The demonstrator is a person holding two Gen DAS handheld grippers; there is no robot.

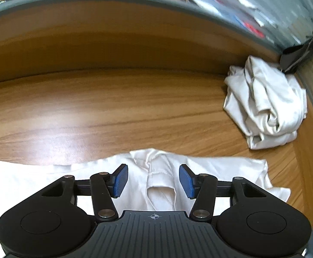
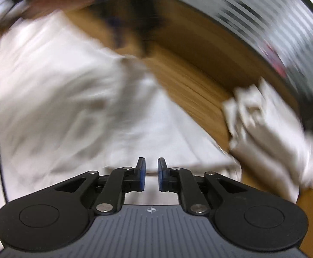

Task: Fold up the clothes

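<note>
My left tongs [image 1: 153,180] stand open over the near edge of a white shirt [image 1: 160,178] spread flat on the wooden bench [image 1: 113,111]. The blue pads [image 1: 120,180] sit apart on either side of a raised, stitched fold of the cloth, and neither pad presses on it. The shirt runs from the left edge of this view across to the right, where a corner [image 1: 264,172] lies on the wood.

Further off to the right, near the bench's far corner, a second white garment lies as a crumpled bundle [image 1: 266,103], well apart from the flat shirt. Beyond the bench's raised wooden back a grey rim curves across the top, with blurred coloured things behind it that I cannot make out.

My right tongs [image 2: 151,173] are only slightly parted: a narrow gap shows between the blue pads [image 2: 142,175], and nothing is caught in it. They hang above the shirt [image 2: 66,99], which fills the left and middle of this badly smeared view, with its hem just ahead of the tips. To the right the bundle [image 2: 268,133] rests on the bench [image 2: 190,81], close to the shirt's edge. A dark smudge at the top of this view is too blurred to name.
</note>
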